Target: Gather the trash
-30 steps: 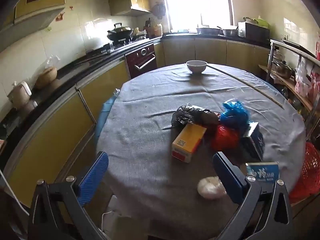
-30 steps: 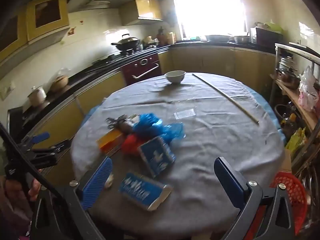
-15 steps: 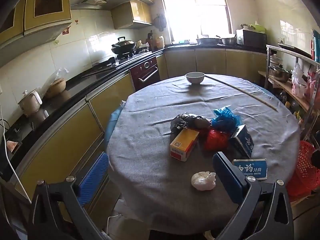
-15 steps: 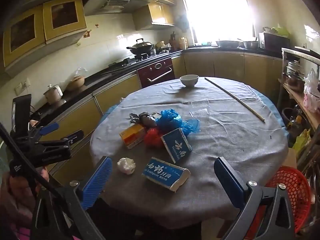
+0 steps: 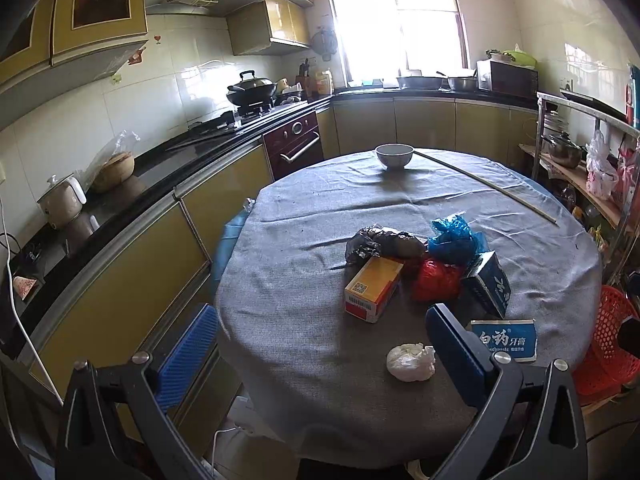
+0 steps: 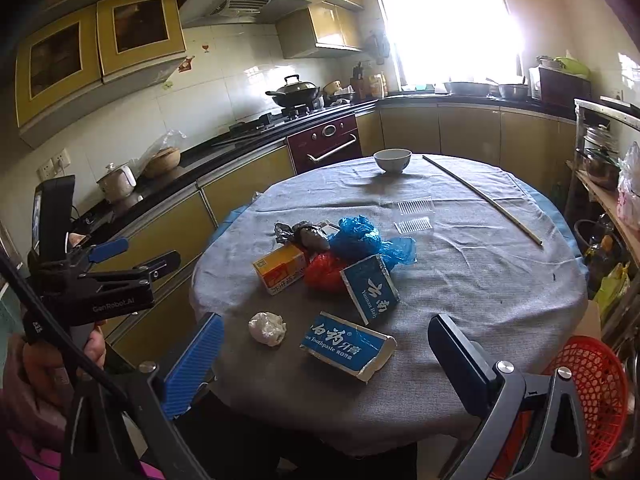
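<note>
Trash lies on the round grey-clothed table (image 5: pixel 304 248): a crumpled white wad (image 5: pixel 411 362) (image 6: pixel 267 328), a yellow box (image 5: pixel 374 289) (image 6: pixel 281 269), a foil wrapper (image 5: pixel 380 240), a red bag (image 5: pixel 438 280) (image 6: pixel 323 272), a blue bag (image 5: pixel 454 238) (image 6: pixel 362 236) and two blue toothpaste boxes (image 6: pixel 347 345) (image 6: pixel 370 288). A red basket (image 6: pixel 586 388) (image 5: pixel 610 344) stands by the table's right edge. My left gripper (image 5: pixel 320 350) is open and empty, back from the table's near edge. My right gripper (image 6: pixel 324 364) is open and empty, the toothpaste box seen between its fingers.
A white bowl (image 5: pixel 394 155) and a long thin stick (image 5: pixel 484 185) lie at the table's far side, with clear plastic combs (image 6: pixel 414 212). Yellow cabinets and a black counter (image 5: pixel 120 184) run along the left. A shelf rack (image 5: pixel 588 168) stands right.
Both grippers have pulled back and up from the table, so the table and trash look smaller and farther. Both stay open and empty.
</note>
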Motion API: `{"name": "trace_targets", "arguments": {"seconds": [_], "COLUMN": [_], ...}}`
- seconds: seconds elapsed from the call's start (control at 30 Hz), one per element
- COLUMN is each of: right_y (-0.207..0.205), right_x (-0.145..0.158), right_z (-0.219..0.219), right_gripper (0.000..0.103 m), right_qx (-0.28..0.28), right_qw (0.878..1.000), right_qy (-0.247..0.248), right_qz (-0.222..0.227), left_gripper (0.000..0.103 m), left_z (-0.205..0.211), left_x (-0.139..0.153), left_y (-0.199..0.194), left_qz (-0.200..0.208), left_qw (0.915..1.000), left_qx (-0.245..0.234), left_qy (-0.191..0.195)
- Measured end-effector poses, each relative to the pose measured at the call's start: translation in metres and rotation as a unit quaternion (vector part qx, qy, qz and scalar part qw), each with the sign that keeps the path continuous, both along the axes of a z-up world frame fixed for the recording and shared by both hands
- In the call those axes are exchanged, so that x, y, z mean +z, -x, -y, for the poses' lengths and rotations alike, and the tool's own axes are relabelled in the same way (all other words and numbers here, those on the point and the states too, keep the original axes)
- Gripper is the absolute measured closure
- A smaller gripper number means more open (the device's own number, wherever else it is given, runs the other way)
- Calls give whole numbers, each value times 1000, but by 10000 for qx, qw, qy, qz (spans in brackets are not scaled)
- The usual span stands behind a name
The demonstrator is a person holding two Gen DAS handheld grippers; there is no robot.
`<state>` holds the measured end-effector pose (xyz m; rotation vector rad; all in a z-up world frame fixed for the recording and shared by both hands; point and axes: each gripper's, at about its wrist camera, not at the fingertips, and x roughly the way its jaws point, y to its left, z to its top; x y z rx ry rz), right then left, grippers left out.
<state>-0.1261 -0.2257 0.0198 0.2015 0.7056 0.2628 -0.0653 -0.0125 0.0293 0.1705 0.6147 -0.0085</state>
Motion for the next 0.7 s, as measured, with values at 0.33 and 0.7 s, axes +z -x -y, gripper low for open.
{"name": "trace_targets", "arguments": {"seconds": [0.33, 0.7], "right_y": [-1, -3], "right_x": [-2, -6], "right_z": [-3, -3], "right_gripper": [0, 0], "right_qx": [30, -37], "right_qw": [10000, 10000], "right_qy": [10, 19], "right_qz": [-16, -74], "left_gripper": [0, 0], "left_z": [0, 1], "left_x": [1, -1], "left_y": [-1, -2], "left_qz": [-14, -47], "left_qw": [10000, 10000], "left_qx": [18, 20], "left_qy": [-4, -28]}}
